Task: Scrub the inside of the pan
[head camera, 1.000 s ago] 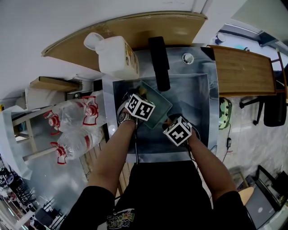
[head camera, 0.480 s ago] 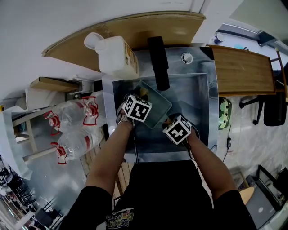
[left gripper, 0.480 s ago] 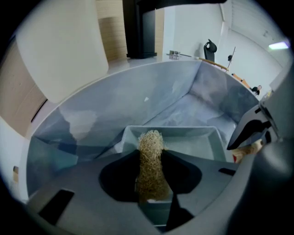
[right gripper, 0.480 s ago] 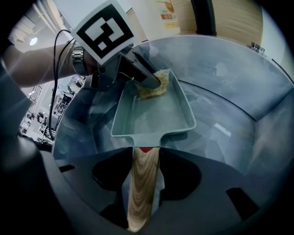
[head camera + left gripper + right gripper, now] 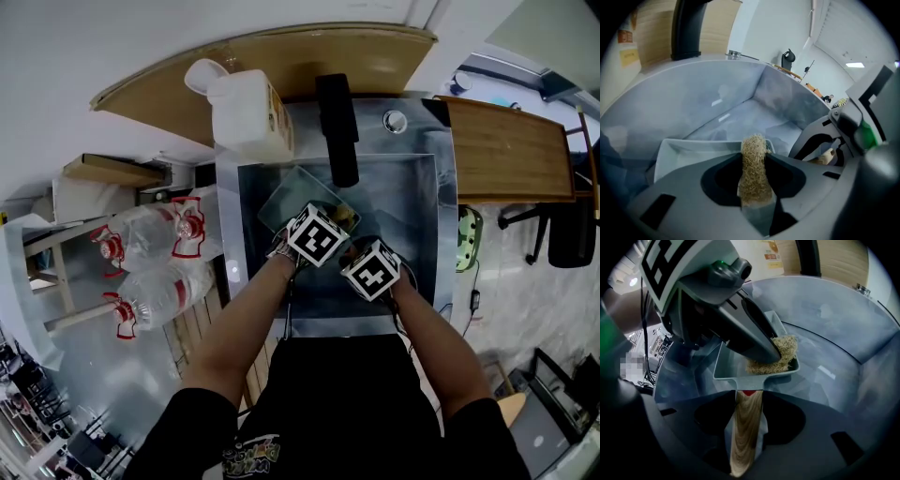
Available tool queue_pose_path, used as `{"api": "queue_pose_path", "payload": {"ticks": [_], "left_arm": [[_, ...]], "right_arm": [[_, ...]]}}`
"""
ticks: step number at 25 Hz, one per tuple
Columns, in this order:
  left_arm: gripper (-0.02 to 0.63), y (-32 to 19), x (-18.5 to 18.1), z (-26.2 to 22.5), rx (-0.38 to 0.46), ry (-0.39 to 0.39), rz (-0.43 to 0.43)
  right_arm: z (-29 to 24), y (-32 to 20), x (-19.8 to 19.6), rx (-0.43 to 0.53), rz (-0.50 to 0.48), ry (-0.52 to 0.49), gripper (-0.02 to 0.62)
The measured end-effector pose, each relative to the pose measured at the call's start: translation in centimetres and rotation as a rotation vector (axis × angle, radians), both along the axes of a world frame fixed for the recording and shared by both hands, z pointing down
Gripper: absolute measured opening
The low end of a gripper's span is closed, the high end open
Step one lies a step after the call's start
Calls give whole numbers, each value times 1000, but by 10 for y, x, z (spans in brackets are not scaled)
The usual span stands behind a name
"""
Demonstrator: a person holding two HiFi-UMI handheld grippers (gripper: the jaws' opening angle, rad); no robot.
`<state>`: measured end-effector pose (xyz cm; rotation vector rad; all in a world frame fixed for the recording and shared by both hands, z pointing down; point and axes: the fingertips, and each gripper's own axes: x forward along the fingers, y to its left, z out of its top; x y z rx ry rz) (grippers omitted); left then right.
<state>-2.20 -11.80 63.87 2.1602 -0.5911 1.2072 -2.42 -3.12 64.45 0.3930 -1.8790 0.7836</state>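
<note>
Now, at the far left, the water bottles [image 5: 155, 246] and white jug [image 5: 246, 111] are standing outside the sink [image 5: 417, 211], clear of the work. The left gripper [image 5: 753, 157] is squeezing a straw-coloured scrubber [image 5: 753, 176] tight between its jaws. It has swept from the pan's left side to its near right corner, so scrubbing is probably well under way. The pan [image 5: 733, 364] is sitting inside the sink, with the right gripper [image 5: 747, 397] pinching its wooden handle [image 5: 744, 437] fast. The grippers are crowding each other, and the pan's rim and the tap [image 5: 337, 131] are limiting the stroke. Open basin is lying to the right.
</note>
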Motion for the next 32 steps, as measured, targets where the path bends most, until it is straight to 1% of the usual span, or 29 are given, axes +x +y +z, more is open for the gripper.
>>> {"api": "queue_pose_path", "payload": {"ticks": [3, 7, 11, 16, 20, 28, 32], "left_arm": [[144, 3, 0, 9, -12, -11, -5], [144, 3, -4, 17, -25, -2, -36], [144, 0, -5, 17, -12, -13, -38], [144, -12, -20, 20, 32, -70, -58], [144, -26, -37, 21, 69, -122, -100], [144, -58, -79, 23, 186, -264, -168], [144, -72, -95, 23, 218, -315, -206]], "right_arm": [[0, 0, 1, -2, 3, 0, 186], [0, -1, 0, 7, 2, -1, 186], [0, -1, 1, 8, 2, -1, 186], [0, -1, 1, 8, -3, 1, 186], [0, 0, 1, 8, -3, 5, 186], [1, 1, 1, -3, -2, 1, 186], [1, 0, 1, 4, 1, 0, 186]]}}
